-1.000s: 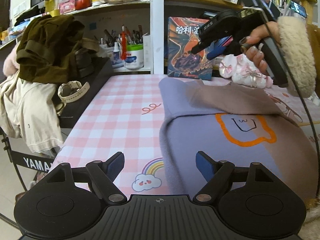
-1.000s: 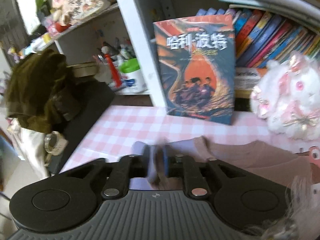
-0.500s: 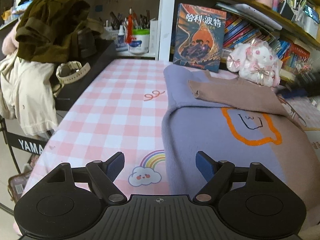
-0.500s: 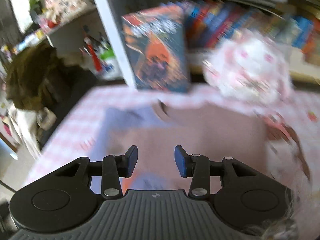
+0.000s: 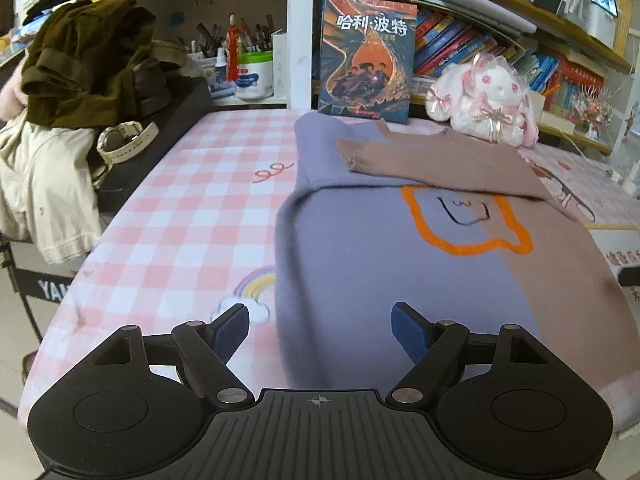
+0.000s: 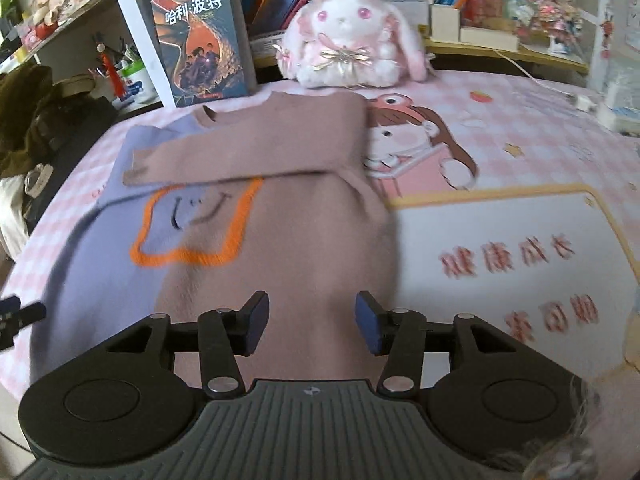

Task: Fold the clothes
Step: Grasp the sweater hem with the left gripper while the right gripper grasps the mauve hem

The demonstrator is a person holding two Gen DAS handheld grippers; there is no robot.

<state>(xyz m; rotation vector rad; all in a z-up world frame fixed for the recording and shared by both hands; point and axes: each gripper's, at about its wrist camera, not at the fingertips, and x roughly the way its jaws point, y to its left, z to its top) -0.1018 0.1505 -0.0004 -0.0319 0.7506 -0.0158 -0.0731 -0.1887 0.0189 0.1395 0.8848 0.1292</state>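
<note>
Readable text: book (image 5: 366,60) standing at the back of the desk has 哈利·波特 in light characters across the top of its cover, legible in both views (image 6: 202,46). Black keyboard stand (image 5: 44,286) at the left edge shows white letters "YA", rest cut off. Pink desk cover (image 6: 520,216) carries large red Chinese characters in a cream panel, motion-blurred, can't read them reliably. Sweater (image 5: 400,240) has only a drawn face in an orange outline, no lettering. Jar label and shelved book spines too small to read.
</note>
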